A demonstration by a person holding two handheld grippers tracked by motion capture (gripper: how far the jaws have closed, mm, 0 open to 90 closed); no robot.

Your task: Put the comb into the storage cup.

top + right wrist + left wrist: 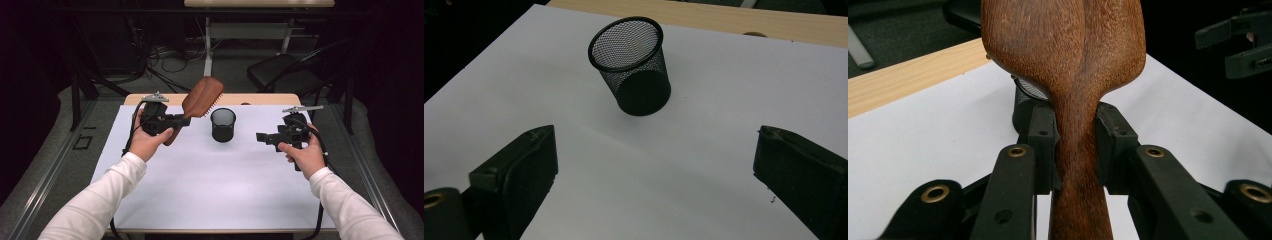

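Clamping the wooden hairbrush [199, 100] by its handle, the left claw [184, 120] holds the head raised just beside the mesh cup [223, 125], likely to drop it in; the right claw [261, 136], jaws apart and empty, waits opposite.

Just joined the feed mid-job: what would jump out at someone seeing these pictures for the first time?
The wooden hairbrush stands out, clamped at its handle by the left gripper and raised left of the black mesh cup, which stands mid-table on the white sheet. The right gripper, jaws wide open and holding nothing, points at the cup.
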